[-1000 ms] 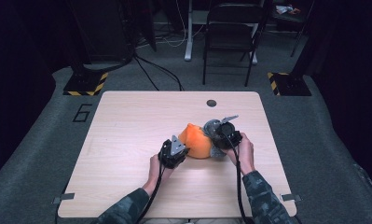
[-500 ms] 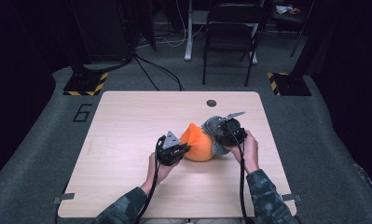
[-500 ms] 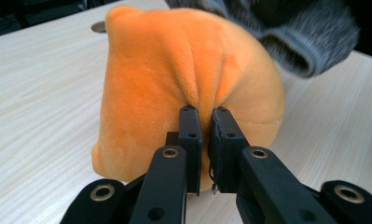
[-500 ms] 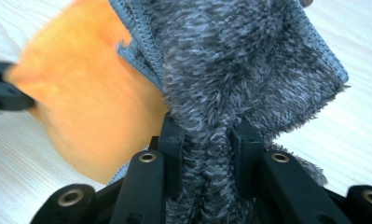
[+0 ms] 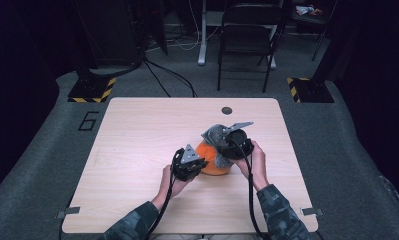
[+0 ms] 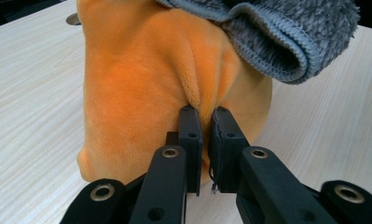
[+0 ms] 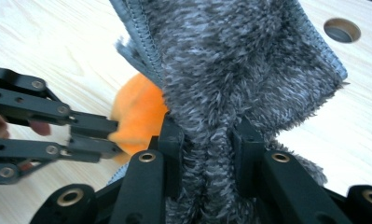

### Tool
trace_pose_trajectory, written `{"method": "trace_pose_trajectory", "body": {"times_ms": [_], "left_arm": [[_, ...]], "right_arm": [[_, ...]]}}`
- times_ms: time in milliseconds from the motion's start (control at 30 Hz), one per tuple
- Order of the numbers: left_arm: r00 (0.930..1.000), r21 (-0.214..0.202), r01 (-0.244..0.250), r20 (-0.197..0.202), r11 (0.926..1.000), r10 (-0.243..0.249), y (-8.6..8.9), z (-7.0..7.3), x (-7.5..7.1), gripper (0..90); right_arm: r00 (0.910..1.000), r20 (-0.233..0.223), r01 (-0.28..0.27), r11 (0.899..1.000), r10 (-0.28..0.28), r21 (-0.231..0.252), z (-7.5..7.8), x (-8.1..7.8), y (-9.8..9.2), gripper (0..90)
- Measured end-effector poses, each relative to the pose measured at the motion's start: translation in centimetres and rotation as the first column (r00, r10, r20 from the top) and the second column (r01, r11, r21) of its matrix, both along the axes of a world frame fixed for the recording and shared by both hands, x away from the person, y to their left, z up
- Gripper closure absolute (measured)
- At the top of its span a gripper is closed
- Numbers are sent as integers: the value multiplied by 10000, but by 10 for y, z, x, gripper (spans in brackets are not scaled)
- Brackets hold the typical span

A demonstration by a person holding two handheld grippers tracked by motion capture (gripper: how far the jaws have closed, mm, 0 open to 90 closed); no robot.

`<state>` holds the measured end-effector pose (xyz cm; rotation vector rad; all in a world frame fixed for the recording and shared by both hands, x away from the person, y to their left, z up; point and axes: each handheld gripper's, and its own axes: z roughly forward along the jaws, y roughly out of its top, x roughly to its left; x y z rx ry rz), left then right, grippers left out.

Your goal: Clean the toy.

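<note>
An orange plush toy [image 5: 213,164] sits mid-table with a grey fuzzy cloth [image 5: 213,134] draped over its top. My left gripper [image 5: 199,162] comes in from the toy's left. In the left gripper view, the left gripper [image 6: 205,114] is shut on a pinched fold of the orange plush [image 6: 141,70], with the grey cloth [image 6: 277,37] hanging above. My right gripper [image 5: 224,146] is at the toy's right. The right gripper [image 7: 207,128] is shut on a bunch of the grey cloth [image 7: 239,60]. The orange plush [image 7: 139,112] and the left gripper [image 7: 111,135] lie behind it.
The light wooden table [image 5: 137,130] has a round cable hole [image 5: 227,110] near its far edge. A folding chair [image 5: 247,35] and floor cables stand beyond the table. Both forearms enter from the near edge.
My right gripper has risen a little and drifted right with the grey cloth, pulling it up off the orange plush. The left gripper has stayed put on the plush.
</note>
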<state>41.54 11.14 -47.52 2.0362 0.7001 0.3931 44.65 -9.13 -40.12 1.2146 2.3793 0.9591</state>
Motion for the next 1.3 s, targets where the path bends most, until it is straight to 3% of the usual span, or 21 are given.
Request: {"method": "trace_pose_trajectory", "body": {"times_ms": [400, 767, 933, 1000, 1067, 1133, 1300], "left_arm": [[9999, 65, -59, -102, 10000, 59, 4, -3, 4, 840], [9995, 120, -109, -286, 9999, 112, 6, -4, 6, 840], [9995, 200, -75, -307, 9998, 81, 7, -4, 6, 840], [9995, 151, -114, -277, 9998, 118, 7, -5, 6, 840], [9996, 148, -117, -252, 9998, 121, 7, -5, 5, 840], [9996, 131, -107, -252, 9999, 110, 7, -5, 6, 839], [9997, 65, -80, -236, 9999, 82, 7, -5, 5, 839]], "right_arm": [[9929, -1085, 417, 9972, -482, -617, -16, 14, -21, 700], [9670, -2228, 914, 9846, -1234, -1487, -47, 28, -36, 700], [9586, -2489, 898, 9766, -1379, -1954, -62, 32, -36, 700], [9500, -2743, 932, 9741, -1489, -2061, -72, 34, -36, 699], [9469, -2878, 834, 9741, -1432, -2101, -77, 35, -37, 699], [9486, -2799, 888, 9731, -1478, -2127, -73, 36, -38, 700], [9682, -1958, 1251, 9789, -1560, -1616, -47, 32, -46, 701]]}}
